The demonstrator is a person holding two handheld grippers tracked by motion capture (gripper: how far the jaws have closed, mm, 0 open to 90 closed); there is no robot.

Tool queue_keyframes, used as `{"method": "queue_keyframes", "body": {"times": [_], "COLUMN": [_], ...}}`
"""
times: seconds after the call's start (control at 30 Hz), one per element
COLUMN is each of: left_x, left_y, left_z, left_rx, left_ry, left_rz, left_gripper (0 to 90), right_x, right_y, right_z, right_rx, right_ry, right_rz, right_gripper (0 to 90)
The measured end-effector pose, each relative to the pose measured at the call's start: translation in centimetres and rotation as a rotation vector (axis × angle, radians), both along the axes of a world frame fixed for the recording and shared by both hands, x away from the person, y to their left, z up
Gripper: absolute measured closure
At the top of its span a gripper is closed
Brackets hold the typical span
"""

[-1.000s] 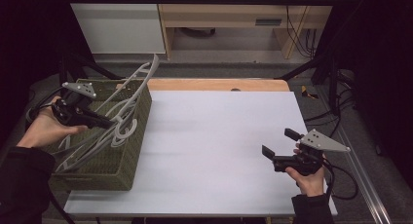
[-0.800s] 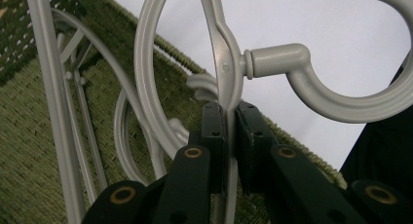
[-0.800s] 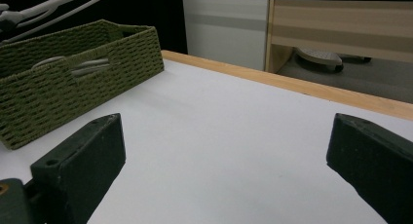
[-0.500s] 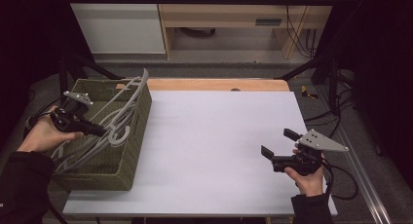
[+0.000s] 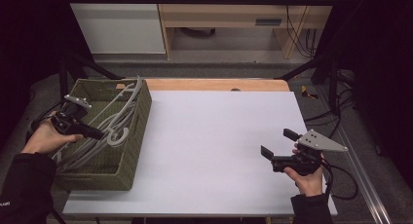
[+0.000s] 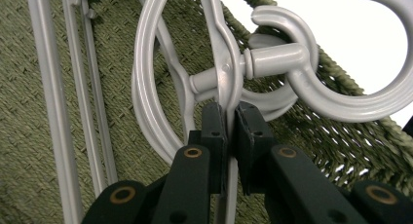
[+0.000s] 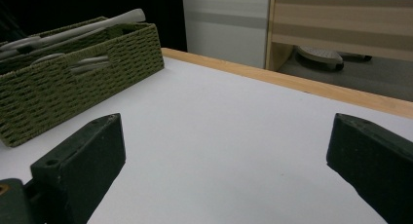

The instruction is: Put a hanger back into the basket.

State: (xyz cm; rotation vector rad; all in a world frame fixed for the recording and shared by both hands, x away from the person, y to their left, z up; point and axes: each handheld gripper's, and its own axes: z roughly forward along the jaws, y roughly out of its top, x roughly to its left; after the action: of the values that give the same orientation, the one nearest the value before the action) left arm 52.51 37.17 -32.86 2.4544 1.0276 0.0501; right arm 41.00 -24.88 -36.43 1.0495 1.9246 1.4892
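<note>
At the left of the high view my left claw (image 5: 92,134) is down inside the green basket (image 5: 127,177), its jaws clamped tight on a grey hanger (image 6: 221,63) just below the swivel hook. More hangers (image 5: 114,114) lie slanted in the basket. At lower right my right claw (image 5: 276,142) hangs wide apart, gripping nothing, over the white table (image 5: 209,136)

Grey plastic hangers (image 5: 109,129) lie slanted in the green woven basket (image 5: 129,173) at the frame's left, hooks toward its right wall.
</note>
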Motion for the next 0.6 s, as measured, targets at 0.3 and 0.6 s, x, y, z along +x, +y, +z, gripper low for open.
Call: {"method": "queue_keyframes", "body": {"times": [0.3, 0.6], "left_x": [0.5, 0.9], "left_y": [0.2, 0.4], "left_z": [-1.3, -1.5], "left_rx": [-0.004, 0.029], "left_ry": [0.052, 0.007], "left_rz": [0.035, 0.118], "left_gripper": [82.9, 82.2], "right_x": [0.0, 0.0], "right_y": [-0.1, 0.0], "right_z": [0.0, 0.0], "right_rx": [0.002, -0.002], "right_ry": [-0.006, -0.002], "right_rz": [-0.004, -0.003], "right_gripper": [0.9, 0.9]}}
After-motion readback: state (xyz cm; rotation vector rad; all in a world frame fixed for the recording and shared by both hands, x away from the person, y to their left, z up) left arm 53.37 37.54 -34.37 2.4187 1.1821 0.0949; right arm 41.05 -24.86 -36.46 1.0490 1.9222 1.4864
